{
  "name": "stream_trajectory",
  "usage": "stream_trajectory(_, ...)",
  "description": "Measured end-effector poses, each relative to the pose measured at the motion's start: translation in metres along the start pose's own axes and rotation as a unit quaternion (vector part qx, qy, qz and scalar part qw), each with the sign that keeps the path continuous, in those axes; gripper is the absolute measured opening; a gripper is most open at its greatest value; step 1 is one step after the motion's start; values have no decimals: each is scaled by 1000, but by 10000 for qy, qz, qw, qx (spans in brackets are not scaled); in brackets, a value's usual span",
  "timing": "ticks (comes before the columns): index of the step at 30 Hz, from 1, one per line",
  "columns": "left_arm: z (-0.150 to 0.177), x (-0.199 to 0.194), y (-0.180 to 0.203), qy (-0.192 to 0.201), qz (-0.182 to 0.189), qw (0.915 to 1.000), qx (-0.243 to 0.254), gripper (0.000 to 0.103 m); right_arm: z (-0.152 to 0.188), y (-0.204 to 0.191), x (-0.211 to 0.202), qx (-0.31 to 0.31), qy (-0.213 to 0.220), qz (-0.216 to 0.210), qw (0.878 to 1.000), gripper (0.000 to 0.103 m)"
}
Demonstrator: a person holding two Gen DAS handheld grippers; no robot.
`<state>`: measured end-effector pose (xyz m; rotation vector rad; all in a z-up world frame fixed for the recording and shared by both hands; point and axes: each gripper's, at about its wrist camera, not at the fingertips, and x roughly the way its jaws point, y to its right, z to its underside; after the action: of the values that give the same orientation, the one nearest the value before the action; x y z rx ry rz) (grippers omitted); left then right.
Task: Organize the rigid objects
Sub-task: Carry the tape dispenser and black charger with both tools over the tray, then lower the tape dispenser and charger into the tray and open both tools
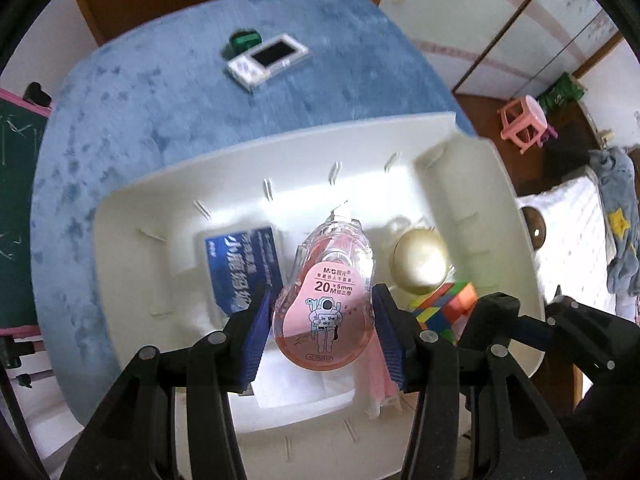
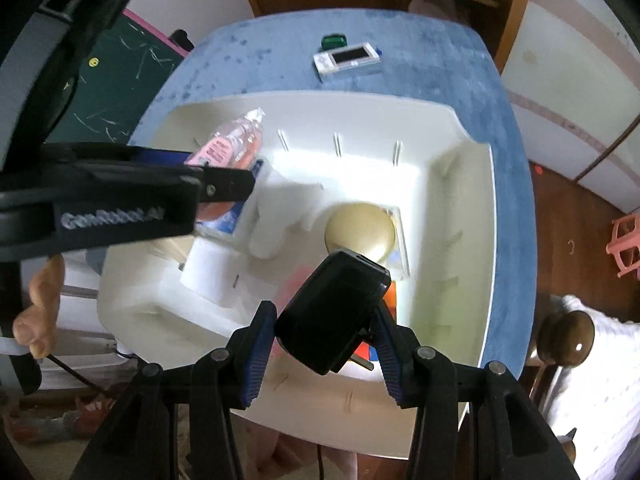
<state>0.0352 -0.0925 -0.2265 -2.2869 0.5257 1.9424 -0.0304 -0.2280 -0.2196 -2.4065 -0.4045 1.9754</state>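
Observation:
My left gripper [image 1: 322,320] is shut on a pink correction tape dispenser [image 1: 326,300] and holds it above the white storage bin [image 1: 160,184]. The dispenser also shows in the right wrist view [image 2: 232,146]. My right gripper [image 2: 328,328] is shut on a black power adapter [image 2: 332,312] over the bin [image 2: 460,120]. In the bin lie a blue box [image 1: 244,268], a gold round object [image 1: 420,262] and a colourful cube [image 1: 444,310]. A white handheld device [image 1: 268,60] and a green object [image 1: 242,40] lie on the blue cloth beyond the bin.
The blue-covered table [image 1: 120,120] carries the bin. A pink stool [image 1: 524,120] stands on the floor at right. A green chalkboard [image 2: 108,92] stands at left. A brown knob [image 2: 564,336] is at the right edge.

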Motion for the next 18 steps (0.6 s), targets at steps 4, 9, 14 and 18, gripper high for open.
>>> stream_trajectory(4,4,13,4,-145,-4,9998,140,53,2,3,11,145,-159,-86,9997,49)
stream_trajectory(9,7,22,5,-270,-44,9994,191,54,4,6,23,253,-349,-51,9991,53)
stream_trajectory(14,9,19,3,-313,-42,9994,134,62,3,7,15,213,-192,-8,9996,65)
stream_trajectory(18,11,12,2,-284,-16,9995,138,71,0,7,10,218,-124,-14,9997,65)
